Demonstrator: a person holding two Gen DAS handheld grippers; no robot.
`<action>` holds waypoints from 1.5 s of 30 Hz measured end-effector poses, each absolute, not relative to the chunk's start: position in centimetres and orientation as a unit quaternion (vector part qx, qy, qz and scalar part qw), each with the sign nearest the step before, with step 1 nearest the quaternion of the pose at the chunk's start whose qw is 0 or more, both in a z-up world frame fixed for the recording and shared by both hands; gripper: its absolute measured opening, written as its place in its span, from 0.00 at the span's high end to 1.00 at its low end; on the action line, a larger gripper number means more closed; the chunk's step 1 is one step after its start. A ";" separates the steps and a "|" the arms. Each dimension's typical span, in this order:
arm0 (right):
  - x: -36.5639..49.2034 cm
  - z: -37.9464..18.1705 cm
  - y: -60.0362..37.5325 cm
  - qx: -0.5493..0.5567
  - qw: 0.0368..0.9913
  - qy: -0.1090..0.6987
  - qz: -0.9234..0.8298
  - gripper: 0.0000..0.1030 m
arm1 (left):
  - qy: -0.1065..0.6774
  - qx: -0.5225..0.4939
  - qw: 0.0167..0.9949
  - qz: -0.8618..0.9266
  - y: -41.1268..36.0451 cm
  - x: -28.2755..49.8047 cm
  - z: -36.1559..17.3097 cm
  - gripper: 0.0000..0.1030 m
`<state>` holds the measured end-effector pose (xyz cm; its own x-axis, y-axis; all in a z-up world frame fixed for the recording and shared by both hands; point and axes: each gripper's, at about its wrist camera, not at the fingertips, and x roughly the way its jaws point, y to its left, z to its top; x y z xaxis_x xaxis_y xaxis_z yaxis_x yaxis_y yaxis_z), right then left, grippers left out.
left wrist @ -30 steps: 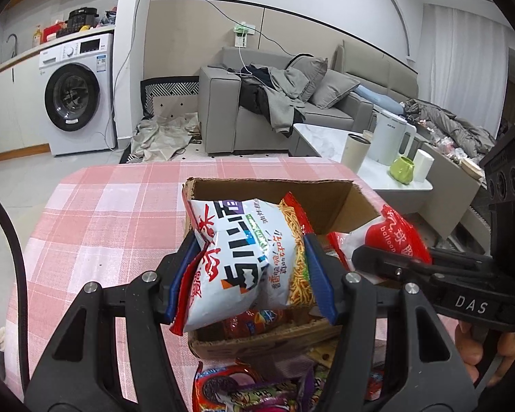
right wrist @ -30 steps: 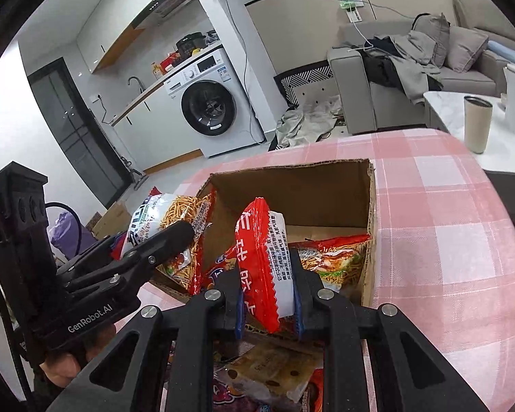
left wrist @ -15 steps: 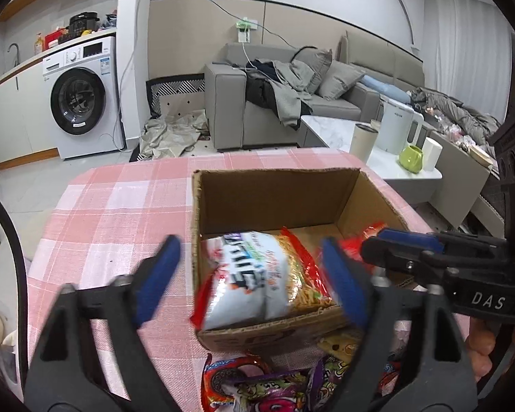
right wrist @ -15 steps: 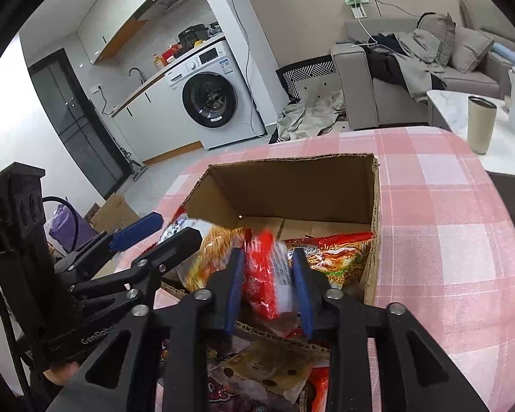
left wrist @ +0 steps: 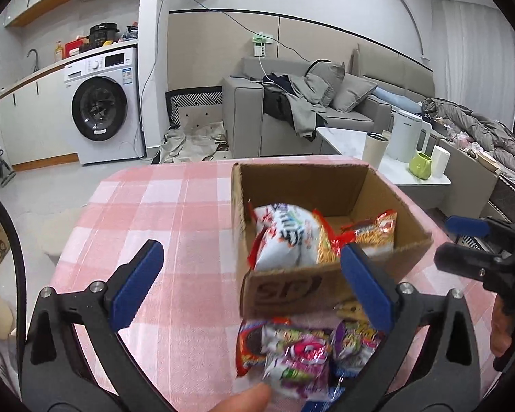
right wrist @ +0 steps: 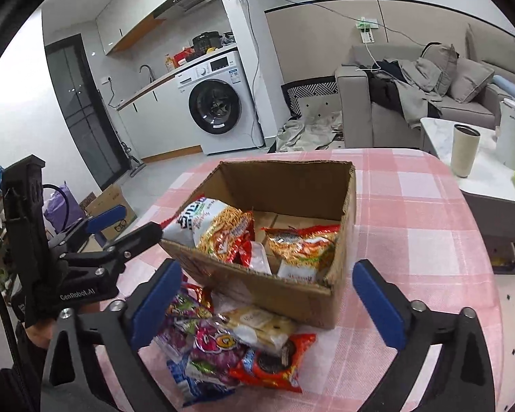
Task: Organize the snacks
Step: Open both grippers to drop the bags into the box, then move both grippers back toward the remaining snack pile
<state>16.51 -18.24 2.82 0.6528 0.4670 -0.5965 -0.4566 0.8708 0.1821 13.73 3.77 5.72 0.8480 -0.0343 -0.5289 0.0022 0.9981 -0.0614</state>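
An open cardboard box (left wrist: 292, 288) (right wrist: 285, 295) stands on the pink checked table. In it lie a white noodle snack bag (left wrist: 285, 240) (right wrist: 216, 226), a red bag (left wrist: 374, 233) (right wrist: 302, 240) and a narrow red-and-white bag (right wrist: 259, 257). Loose snack packets (left wrist: 298, 353) (right wrist: 237, 346) are heaped in front of the box. My left gripper (left wrist: 250, 257) hangs over the near left corner of the box, jaws opening wide, with nothing pressed between them. My right gripper (right wrist: 266, 267) hovers before the front wall, jaws also opening and free of any bag.
The pink checked tablecloth (left wrist: 161, 206) stretches bare to the left of the box. A low white table (right wrist: 477, 178) with a cup (right wrist: 465, 151) and a kettle stands off the right edge. A thumb (left wrist: 247, 395) shows at the bottom. Washing machine and sofa are far behind.
Both grippers opened and let go of their bags, which dropped into the box. Both have drawn back towards the near side, and the left one has shifted left.
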 end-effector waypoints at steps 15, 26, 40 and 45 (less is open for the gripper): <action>13.8 -0.3 -19.2 -0.016 0.906 0.356 0.231 0.00 | 0.287 -0.019 0.958 -0.020 2.9 8.6 4.6 0.01; 13.9 -2.3 -19.7 -0.029 0.899 0.376 0.224 0.00 | 0.296 0.008 0.955 -0.024 1.8 7.5 3.2 0.01; 14.6 -4.5 -19.0 -0.039 0.883 0.409 0.228 0.00 | 0.339 0.025 0.940 -0.043 1.5 8.5 1.4 0.01; 14.8 -5.2 -18.8 -0.040 0.878 0.417 0.233 0.00 | 0.354 0.019 0.933 -0.061 1.6 9.2 0.5 0.01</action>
